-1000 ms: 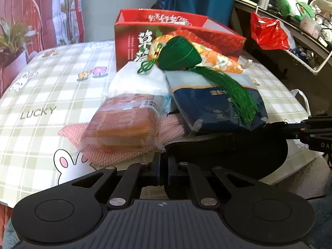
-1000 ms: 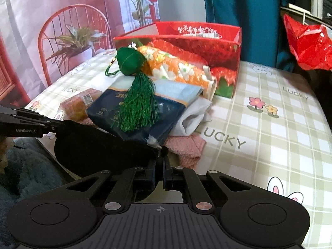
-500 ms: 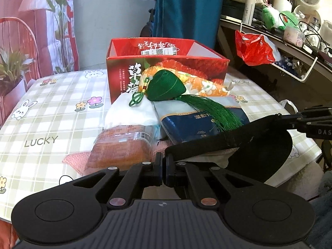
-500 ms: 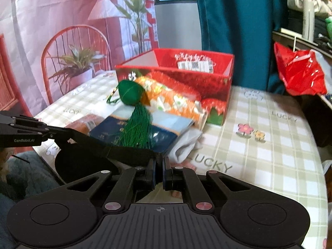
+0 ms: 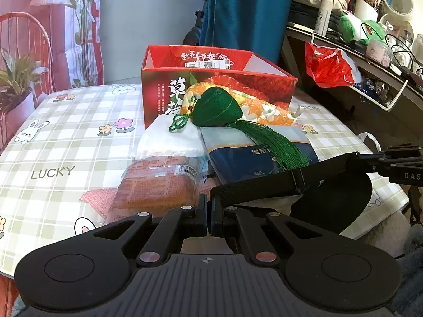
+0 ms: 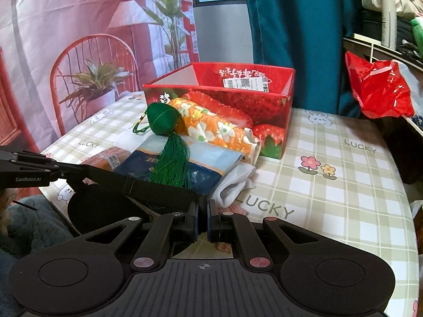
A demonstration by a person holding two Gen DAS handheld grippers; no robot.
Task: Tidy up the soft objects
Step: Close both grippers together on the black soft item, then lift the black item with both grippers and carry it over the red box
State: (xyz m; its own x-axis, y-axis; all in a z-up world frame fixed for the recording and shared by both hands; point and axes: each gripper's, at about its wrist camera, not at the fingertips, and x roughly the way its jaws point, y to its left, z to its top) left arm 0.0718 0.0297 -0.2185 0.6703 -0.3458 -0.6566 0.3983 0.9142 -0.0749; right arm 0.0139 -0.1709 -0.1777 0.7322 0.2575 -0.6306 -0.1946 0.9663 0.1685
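A: What does the left wrist view show?

B: The left claw (image 5: 208, 218) has its 2 fingers pressed together on one end of a black strap (image 5: 264, 185); the strap runs right to the right claw (image 5: 380, 158), and a black rounded flap (image 5: 335, 203) hangs below it at the near edge of the surface (image 5: 66, 145). Beyond the strap lies a pile: a green tasselled sachet (image 5: 216, 111) on top of a blue packet (image 5: 253, 158), an orange floral roll (image 5: 264, 111) leaning against a red strawberry box (image 5: 219, 79), a white cloth (image 5: 169, 140), a wrapped bread pack (image 5: 158, 182) and a pink knitted cloth (image 5: 97, 198) underneath.

A: And the right wrist view?

B: The right claw (image 6: 202, 219) is closed on the other end of the strap (image 6: 158, 190); the strap stretches left to the left claw (image 6: 39, 169), held above the surface's (image 6: 330, 185) near edge. The sachet (image 6: 164, 119) sits on the blue packet (image 6: 171, 166), its tassel draped over it; the floral roll (image 6: 211, 129) rests against the box (image 6: 238, 100); a white cloth (image 6: 235, 182) pokes out from under the packet; a red plastic bag (image 6: 378, 89) hangs off to the right.
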